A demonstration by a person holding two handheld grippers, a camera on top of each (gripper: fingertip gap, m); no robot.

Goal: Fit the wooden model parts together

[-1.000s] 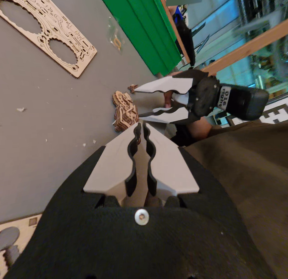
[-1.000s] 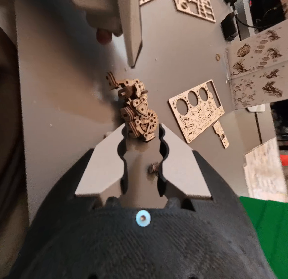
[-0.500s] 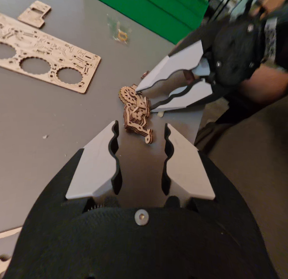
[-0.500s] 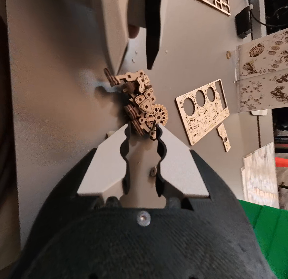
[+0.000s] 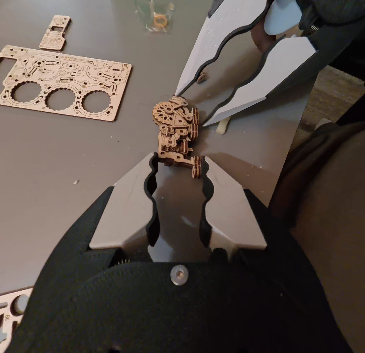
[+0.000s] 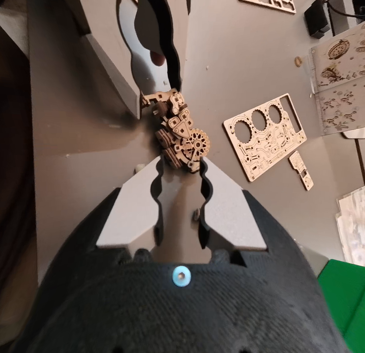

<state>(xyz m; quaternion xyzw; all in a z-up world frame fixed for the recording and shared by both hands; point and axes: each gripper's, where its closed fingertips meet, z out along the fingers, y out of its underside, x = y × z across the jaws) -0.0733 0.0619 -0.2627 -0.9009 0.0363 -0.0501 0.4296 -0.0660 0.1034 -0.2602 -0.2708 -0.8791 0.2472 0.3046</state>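
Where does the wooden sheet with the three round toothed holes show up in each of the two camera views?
Left wrist view: the wooden sheet lies flat at the upper left, on the grey table.
Right wrist view: the same sheet lies at the middle right, turned on a slant.
Shared landmark: the wooden model, near the centre of both views.

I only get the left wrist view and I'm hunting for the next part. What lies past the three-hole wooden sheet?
Observer: Illustrated instruction sheets, lying right beside it.
Operator: Any more part sheets?
Observer: Yes, another cut-out wooden sheet, near a black box with a cable.
Operator: Loose pieces out there?
Observer: One small wooden piece at the edge of the instruction sheets.
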